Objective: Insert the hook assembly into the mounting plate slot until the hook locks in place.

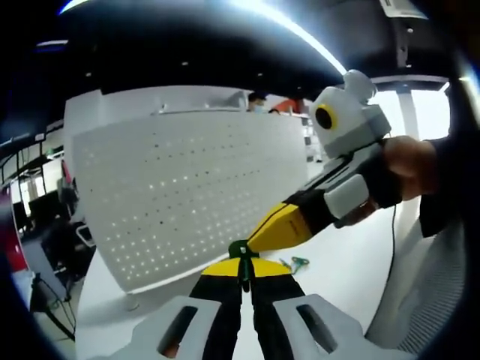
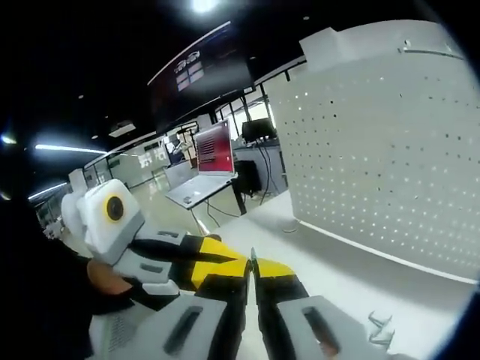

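Tongs first: my left tongs (image 1: 241, 264) w/ yellow-and-black jaws rise from bottom of the left gripper view, jaws pressed together on a small dark green hook piece (image 1: 239, 250) at their tips; my right tongs (image 1: 264, 234) come in from the right of that view, angled down-left, yellow tip just beside the same green piece, whether touching it I can't tell; hand (image 1: 409, 166) behind them grips the grey handle, wrist in dark sleeve. In the right gripper view my right tongs (image 2: 253, 271) point up from the bottom, jaws nearly together w/ a thin dark sliver at the tips; can't tell if they clamp anything; left tongs (image 2: 202, 259) enter from the left, tips close beside mine, hand (image 2: 109, 281) under the grey body. White perforated mounting plate (image 1: 187, 191) stands upright on the white tabletop (image 1: 337, 262), past both tips, apart from the hook; a second small green hook (image 1: 298, 262) lies on the table near the right tongs. Plate (image 2: 390, 150) fills the right side of the right gripper view; open laptop w/ red screen (image 2: 206, 165) on a desk beyond.
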Tool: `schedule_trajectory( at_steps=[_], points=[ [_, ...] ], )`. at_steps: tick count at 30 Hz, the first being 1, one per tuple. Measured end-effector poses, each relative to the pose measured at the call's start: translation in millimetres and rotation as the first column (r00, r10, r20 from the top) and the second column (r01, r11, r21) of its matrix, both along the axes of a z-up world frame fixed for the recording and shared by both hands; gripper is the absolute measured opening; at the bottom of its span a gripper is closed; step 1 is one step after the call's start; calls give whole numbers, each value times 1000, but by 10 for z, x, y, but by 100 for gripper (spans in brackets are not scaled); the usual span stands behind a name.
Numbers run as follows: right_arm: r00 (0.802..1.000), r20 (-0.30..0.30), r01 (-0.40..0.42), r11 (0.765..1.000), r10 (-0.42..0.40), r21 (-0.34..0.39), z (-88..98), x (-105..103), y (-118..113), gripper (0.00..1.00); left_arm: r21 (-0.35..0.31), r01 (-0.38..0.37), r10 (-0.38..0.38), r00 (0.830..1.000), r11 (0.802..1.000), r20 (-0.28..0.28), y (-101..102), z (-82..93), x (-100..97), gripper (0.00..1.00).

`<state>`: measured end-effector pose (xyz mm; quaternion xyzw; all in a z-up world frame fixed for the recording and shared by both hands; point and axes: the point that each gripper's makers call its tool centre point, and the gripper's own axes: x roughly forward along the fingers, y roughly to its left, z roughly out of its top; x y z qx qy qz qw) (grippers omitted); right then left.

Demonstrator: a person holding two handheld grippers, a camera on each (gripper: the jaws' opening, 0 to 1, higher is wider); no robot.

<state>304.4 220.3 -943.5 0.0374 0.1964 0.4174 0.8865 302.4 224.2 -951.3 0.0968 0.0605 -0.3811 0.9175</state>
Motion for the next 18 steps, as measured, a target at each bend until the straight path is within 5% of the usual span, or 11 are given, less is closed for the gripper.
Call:
schedule_trajectory(
  at_steps=[18],
  points=[
    [995, 98, 17, 999, -12, -49, 49, -8, -93, 7, -17, -16, 17, 1000, 1000, 9, 14, 55, 16, 3]
  ],
)
